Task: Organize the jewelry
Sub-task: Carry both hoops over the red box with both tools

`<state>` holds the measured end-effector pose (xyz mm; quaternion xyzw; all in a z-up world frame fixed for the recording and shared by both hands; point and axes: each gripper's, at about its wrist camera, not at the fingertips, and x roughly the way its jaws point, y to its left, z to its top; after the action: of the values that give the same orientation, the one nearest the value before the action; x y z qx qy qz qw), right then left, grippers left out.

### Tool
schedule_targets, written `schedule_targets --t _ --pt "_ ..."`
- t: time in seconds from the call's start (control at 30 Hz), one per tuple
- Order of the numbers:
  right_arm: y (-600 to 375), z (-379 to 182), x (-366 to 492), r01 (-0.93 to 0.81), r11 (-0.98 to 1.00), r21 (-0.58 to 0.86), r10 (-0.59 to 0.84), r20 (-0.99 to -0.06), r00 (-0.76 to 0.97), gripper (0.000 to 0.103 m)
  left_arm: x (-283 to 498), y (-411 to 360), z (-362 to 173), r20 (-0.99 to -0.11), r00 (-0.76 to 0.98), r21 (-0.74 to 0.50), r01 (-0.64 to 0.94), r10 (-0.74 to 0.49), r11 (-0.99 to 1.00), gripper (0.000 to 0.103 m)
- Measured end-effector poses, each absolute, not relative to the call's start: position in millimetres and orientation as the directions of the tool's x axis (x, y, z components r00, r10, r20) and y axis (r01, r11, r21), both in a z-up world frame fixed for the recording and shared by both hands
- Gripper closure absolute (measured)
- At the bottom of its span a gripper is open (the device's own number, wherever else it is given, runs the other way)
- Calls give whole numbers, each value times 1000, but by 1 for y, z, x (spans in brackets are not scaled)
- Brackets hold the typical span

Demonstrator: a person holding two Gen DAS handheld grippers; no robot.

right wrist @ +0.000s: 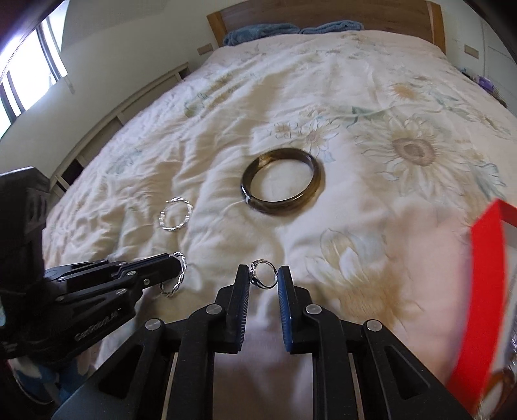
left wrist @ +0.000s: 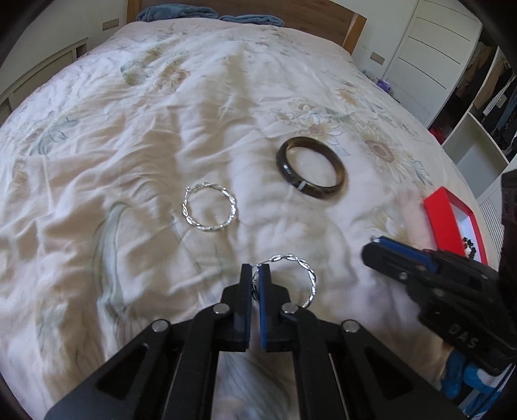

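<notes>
On the floral quilt [left wrist: 135, 135] a dark bangle [left wrist: 311, 167] lies flat, and everything else is placed from it. A twisted silver hoop [left wrist: 209, 206] lies on the near left of the bangle, well apart from it. Nearer the camera than that one, a second hoop [left wrist: 299, 278] is pinched at its edge by the left gripper [left wrist: 255, 278], whose jaws are clenched on it.

To the near right of the bangle the right gripper [right wrist: 264, 278] has a small silver ring [right wrist: 263, 274] between its jaws; both pads look to touch the band, so it appears gripped. Nothing lies between the grippers and the bangle.

A red box [left wrist: 452, 223] sits at the quilt's edge, right of the bangle, with a white lining and some small dark beads inside; the rest of its contents cannot be made out.

Raised letters on the left gripper's body read roughly "GenRobot.ai" in the right wrist view; the right gripper's body shows "DAS" in the left wrist view.

Beyond the bangle, blue towels [right wrist: 265, 32] lie against a wooden headboard [right wrist: 323, 13].
</notes>
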<state>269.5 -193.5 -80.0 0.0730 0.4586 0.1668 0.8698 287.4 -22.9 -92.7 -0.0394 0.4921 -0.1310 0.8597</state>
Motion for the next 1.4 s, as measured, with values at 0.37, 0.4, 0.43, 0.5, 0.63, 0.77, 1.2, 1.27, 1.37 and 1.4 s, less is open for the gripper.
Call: schedule_targets --t 0.37,0.4,0.43,0.5,0.63,0.77,1.2,1.27,1.37,1.4 --pt "-261 -25 203 -157 945 288 321 -717 619 86 251 -76 -41 -803 504 -205 268 -318 942 100" --pt "-268 -23 199 -148 947 286 314 -716 624 86 248 -85 -38 -801 502 -209 279 -327 937 100" --pt "-281 -20 192 -131 951 280 297 -715 632 86 245 -97 -35 -798 497 -214 295 -341 931 100" --pt "-301 -19 183 -102 957 272 272 -717 642 86 241 -120 -29 -793 486 -225 326 -366 918 100" --pt "-351 -23 170 -27 966 256 212 -730 650 86 235 -171 -25 -790 455 -240 388 -411 890 100" --pt "-397 -28 177 27 972 234 161 -744 648 86 240 -223 -24 -791 425 -248 436 -440 865 100" --pt "-473 -69 257 35 980 197 145 -818 556 86 297 -333 -60 -850 393 -130 489 -351 862 100" --pt "-473 -74 262 26 982 189 145 -827 543 86 303 -339 -69 -859 395 -108 480 -325 870 100" --pt "-468 -81 267 12 986 166 135 -842 522 86 307 -341 -81 -873 389 -86 474 -296 876 100" --pt "-467 -83 268 10 988 156 129 -848 514 85 307 -341 -83 -874 390 -79 474 -289 877 100"
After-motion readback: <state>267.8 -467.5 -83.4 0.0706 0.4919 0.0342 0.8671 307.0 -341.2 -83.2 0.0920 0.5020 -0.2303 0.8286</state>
